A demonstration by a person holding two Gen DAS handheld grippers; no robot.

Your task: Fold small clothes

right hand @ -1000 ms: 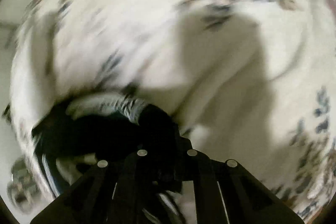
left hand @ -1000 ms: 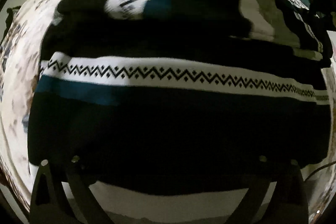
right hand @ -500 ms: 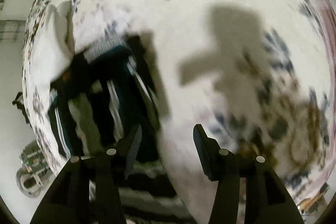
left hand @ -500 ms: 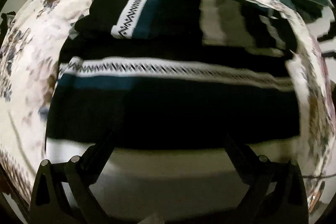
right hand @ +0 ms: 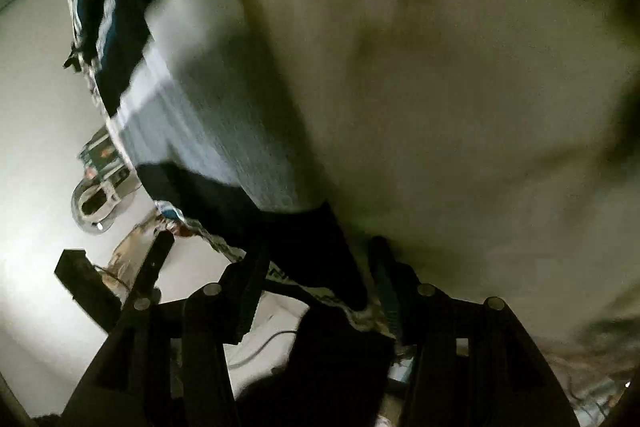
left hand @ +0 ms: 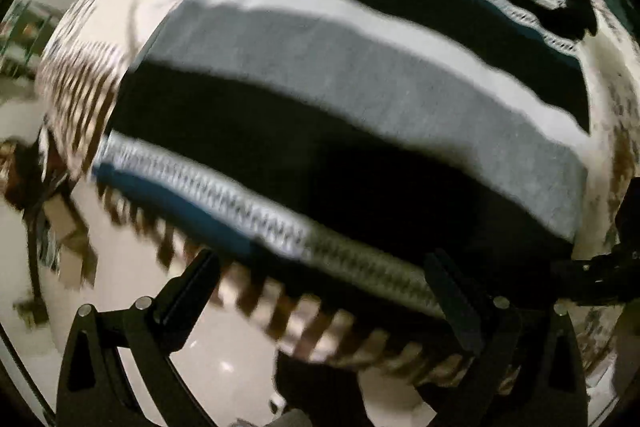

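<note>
One striped sweater (left hand: pixel 360 115) lies folded on the floral cloth (left hand: pixel 92 67). Your left tongs (left hand: pixel 324 291) gape wide, empty. Your right tongs (right hand: pixel 316 267) straddle the sweater's corner, jaws apart.

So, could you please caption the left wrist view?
Open left gripper at the near edge of a striped sweater on floral bedding.
</note>
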